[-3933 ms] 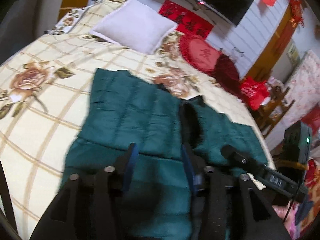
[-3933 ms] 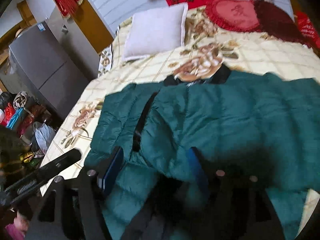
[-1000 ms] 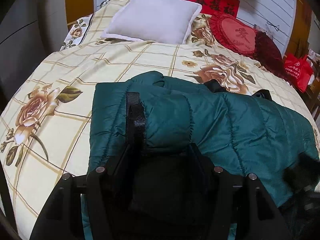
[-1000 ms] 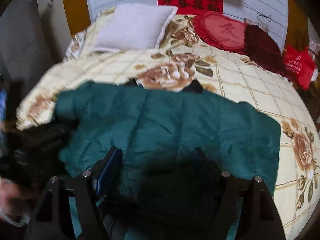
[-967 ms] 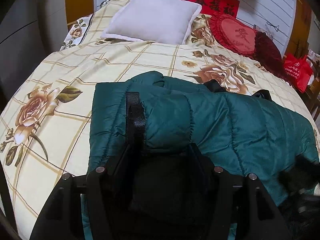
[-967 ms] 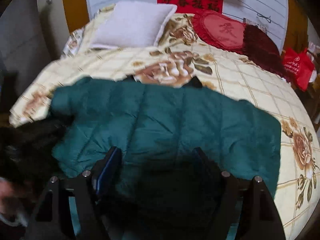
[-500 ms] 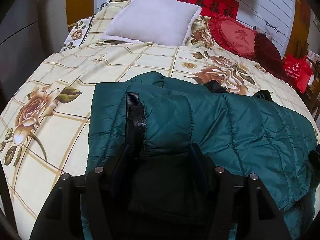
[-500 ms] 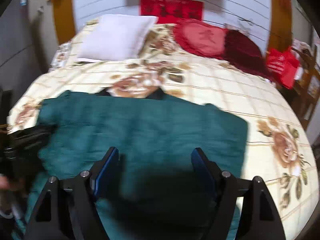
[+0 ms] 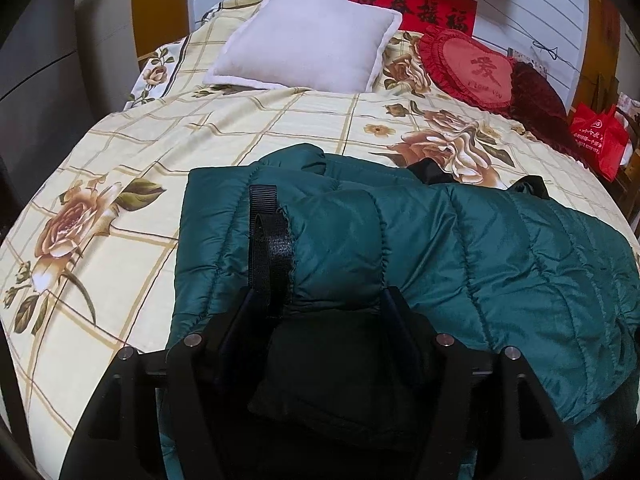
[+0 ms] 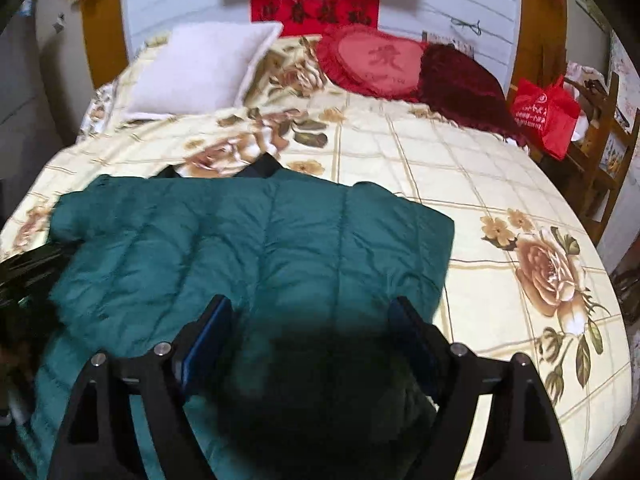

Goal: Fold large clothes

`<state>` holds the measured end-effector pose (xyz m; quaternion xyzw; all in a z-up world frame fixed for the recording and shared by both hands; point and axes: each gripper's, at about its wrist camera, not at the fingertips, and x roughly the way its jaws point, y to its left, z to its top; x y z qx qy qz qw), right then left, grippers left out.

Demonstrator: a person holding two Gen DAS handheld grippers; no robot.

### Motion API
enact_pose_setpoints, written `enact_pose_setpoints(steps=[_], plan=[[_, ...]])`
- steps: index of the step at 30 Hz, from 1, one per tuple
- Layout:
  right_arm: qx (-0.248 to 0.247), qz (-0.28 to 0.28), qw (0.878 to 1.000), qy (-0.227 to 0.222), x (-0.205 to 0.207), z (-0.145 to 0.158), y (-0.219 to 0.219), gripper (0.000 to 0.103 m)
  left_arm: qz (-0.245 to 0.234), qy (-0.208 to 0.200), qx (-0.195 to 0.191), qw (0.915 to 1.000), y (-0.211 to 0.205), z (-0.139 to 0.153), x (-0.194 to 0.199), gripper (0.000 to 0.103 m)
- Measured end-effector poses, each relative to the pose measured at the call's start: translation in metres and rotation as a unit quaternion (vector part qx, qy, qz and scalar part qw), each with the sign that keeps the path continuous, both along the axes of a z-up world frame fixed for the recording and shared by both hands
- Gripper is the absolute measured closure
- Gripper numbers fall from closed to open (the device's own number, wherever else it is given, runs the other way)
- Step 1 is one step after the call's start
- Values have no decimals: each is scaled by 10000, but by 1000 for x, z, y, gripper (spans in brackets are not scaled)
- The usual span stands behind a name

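**A:** So where are we with the green puffer jacket [image 9: 500, 248]? We've got it lying on the bed [image 9: 132, 248], near the foot edge, long axis running across the bed from the left side toward the right.

**B:** Yep. Our left tool [image 9: 320, 304] has a puffy fold of it, the sleeve end with the black strap [image 9: 266, 240], sitting between its fingers. The fingers look fairly wide apart with the fabric filling the gap, so we'd call that a hold on the jacket, though a soft one.

**A:** And the right tool [image 10: 310, 320]?

**B:** Fingers spread wide over the right part of the jacket, dark shadowy fabric under them. We honestly can't tell if anything is pinched there. Looks empty to us.

**A:** So what does the next move turn on?

**B:** The jacket stretches away from the left tool toward the right edge of the bed, so the fold in our left tool probably wants to travel along that axis. The left hand is the nearer one to that bundled end; the right sits by the free right edge [image 10: 444, 248], which lies flat.

**A:** Pillow [image 9: 308, 56] and red heart cushion [image 9: 472, 68] are well apart at the head edge.
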<state>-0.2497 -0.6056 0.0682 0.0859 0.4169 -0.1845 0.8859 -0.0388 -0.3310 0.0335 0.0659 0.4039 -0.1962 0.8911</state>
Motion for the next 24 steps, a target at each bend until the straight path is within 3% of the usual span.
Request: enact_pose_setpoints(steps=[2,5,9,15,24], plan=[[-83,-16,9994,331,0,-19,-1,19,-8,-26,-5,10000,0,0,-1,24],[113,-111,9994,293,-2,-31,-11,17,-85,-18,-46,10000,2,3,-4,22],[348,-228,9991,68,-20,-13,-12,17,-138,187,-253,9994,21,15,-10,22],[361,-239,9990,-68,-57,7,-1,16,-57,70,-368,9993,55,36,-36,22],[615,-294,9976,116,-86,-5,17,16,125,247,-384,9989,94,40,-68,22]])
